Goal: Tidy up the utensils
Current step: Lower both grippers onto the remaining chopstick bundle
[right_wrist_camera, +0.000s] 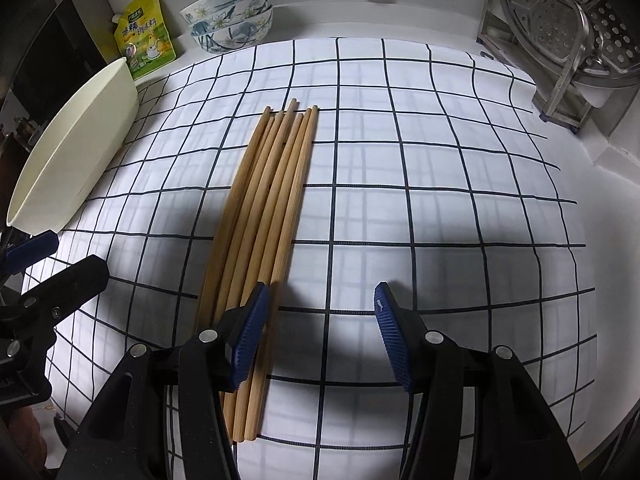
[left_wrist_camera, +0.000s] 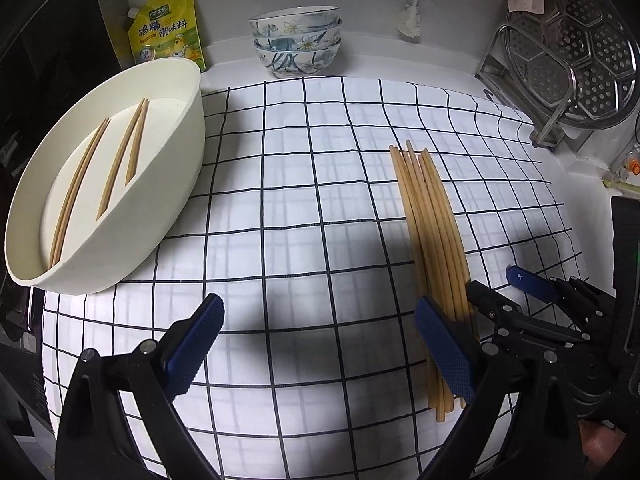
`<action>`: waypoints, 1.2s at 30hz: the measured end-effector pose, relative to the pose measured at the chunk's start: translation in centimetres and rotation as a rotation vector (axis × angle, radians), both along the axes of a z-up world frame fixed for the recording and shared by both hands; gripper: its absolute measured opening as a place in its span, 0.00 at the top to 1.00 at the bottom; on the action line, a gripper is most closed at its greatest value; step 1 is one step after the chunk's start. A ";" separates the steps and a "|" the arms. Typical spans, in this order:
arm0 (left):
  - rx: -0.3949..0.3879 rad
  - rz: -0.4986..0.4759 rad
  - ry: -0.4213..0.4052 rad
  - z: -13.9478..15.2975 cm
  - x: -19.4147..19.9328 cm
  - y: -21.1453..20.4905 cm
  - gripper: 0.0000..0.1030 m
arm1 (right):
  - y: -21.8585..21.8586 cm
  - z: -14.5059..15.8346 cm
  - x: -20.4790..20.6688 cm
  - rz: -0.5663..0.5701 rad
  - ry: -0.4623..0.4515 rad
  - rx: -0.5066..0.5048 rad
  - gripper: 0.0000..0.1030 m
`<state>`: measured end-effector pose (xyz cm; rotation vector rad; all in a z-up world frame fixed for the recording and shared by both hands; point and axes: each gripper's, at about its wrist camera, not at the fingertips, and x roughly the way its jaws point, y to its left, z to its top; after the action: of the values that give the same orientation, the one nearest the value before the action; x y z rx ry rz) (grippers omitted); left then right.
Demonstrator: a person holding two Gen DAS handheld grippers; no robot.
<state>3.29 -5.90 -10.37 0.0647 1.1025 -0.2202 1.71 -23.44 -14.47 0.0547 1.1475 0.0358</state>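
A bundle of several wooden chopsticks (left_wrist_camera: 434, 224) lies side by side on the checked cloth (left_wrist_camera: 300, 200), also in the right wrist view (right_wrist_camera: 264, 216). A cream oval tub (left_wrist_camera: 176, 184) at the left holds two pairs of chopsticks (left_wrist_camera: 120, 160). My left gripper (left_wrist_camera: 320, 344) is open and empty above the cloth, its right finger over the near ends of the bundle. My right gripper (right_wrist_camera: 320, 336) is open and empty, its left finger (right_wrist_camera: 250, 336) over the bundle's near ends. The right gripper also shows in the left wrist view (left_wrist_camera: 504, 284).
A stack of floral bowls (left_wrist_camera: 296, 40) and a yellow seasoning pouch (left_wrist_camera: 168, 28) stand at the back by the wall. A metal rack with a steamer plate (left_wrist_camera: 576, 52) stands at the back right. A white brush (left_wrist_camera: 410, 20) hangs on the wall. The tub's outer wall (right_wrist_camera: 76, 152) shows at the left.
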 end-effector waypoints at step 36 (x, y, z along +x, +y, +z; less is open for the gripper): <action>0.051 -0.026 -0.004 -4.3 1.3 -3.5 0.08 | -4.7 0.0 -1.1 -0.070 -0.010 0.005 0.49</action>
<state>4.64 -9.36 -14.63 0.1248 1.1043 -0.2148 0.59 -28.10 -14.47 0.0989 1.1353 -0.0228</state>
